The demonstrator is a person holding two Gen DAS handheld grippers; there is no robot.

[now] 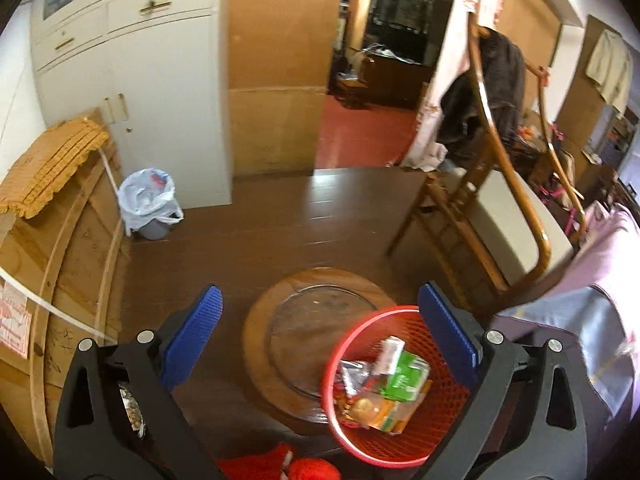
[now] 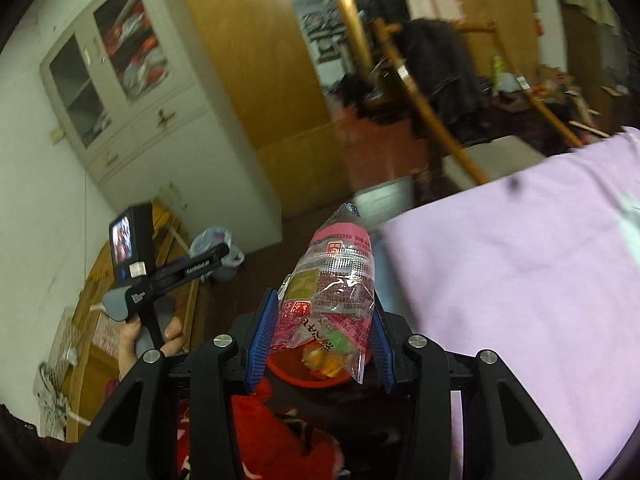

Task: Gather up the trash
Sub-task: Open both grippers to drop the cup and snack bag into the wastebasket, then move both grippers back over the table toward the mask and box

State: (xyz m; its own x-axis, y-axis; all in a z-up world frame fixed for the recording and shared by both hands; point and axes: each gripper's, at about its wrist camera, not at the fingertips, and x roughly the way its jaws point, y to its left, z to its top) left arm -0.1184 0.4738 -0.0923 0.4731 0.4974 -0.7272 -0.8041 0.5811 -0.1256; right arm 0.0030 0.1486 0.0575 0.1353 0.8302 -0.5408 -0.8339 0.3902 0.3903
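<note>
A: Over the red mesh wastebasket [image 1: 404, 432] we've got the left gripper [image 1: 320, 340] spread wide, nothing between its blue pads [image 1: 192, 336]. The basket sits on the dark floor, overlapping a round wooden board [image 1: 280, 320]. Inside: a green carton [image 1: 404, 380], an orange packet [image 1: 390, 416], a silvery wrapper [image 1: 354, 374].

B: Any readable print on those?

A: No, too blurred. The right gripper [image 2: 324, 340] is partly closed, pads pressing both sides of a clear plastic snack bag [image 2: 332, 280] with pink label bands. The red and white characters on it we can't make out.

B: Other writing?

A: In the right wrist view a hand [image 2: 132, 340] holds the left gripper's handle; small white lettering on its black arm, illegible. A lined grey bin [image 1: 150, 204] stands by the white cabinet [image 1: 132, 60].
</note>
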